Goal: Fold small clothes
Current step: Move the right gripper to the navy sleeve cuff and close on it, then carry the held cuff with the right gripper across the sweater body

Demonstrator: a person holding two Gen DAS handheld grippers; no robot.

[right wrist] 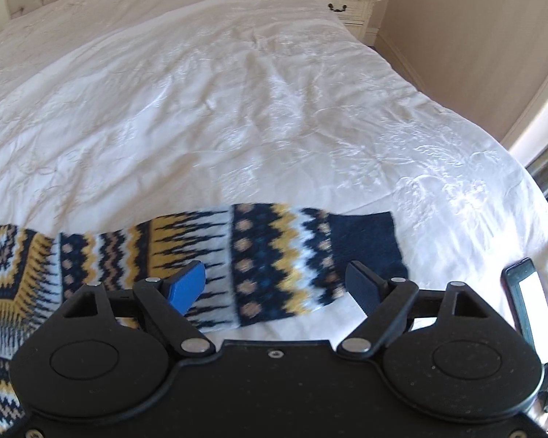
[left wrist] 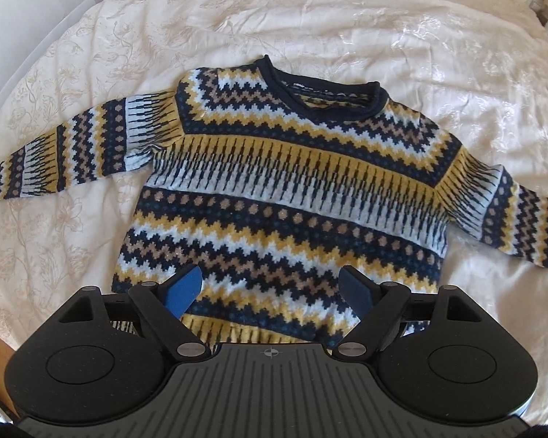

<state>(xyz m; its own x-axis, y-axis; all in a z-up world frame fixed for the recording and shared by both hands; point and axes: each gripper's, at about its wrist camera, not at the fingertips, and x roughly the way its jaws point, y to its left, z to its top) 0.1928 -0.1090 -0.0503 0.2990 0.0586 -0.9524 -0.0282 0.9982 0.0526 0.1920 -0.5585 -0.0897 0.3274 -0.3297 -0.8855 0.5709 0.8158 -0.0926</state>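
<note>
Lying flat and face-up on a cream bedspread (left wrist: 310, 29), a small navy, yellow and pale-blue patterned sweater (left wrist: 285, 197) awaited its first fold, both sleeves stretched straight out from the body. Nothing appeared to have been folded: the neckline (left wrist: 325, 98) sat on the far side of the sweater, the hem on the near side, and no crease or turned-in edge showed. The left gripper (left wrist: 270, 292) hung over the sweater's hem with its fingers spread wide and nothing between them. The right gripper (right wrist: 276, 284) hung over the right sleeve (right wrist: 259, 259) near its dark cuff (right wrist: 365, 237), likewise spread and empty; whether either tool touched the knit could not be told. A phone (right wrist: 526, 299) lay just beyond the cuff, away from the sweater's body, and a nightstand (right wrist: 347, 3) stood well beyond the sweater at the far side of the bed. Judging by the layout, the whole job remained: sleeves in, then body folded over.
</note>
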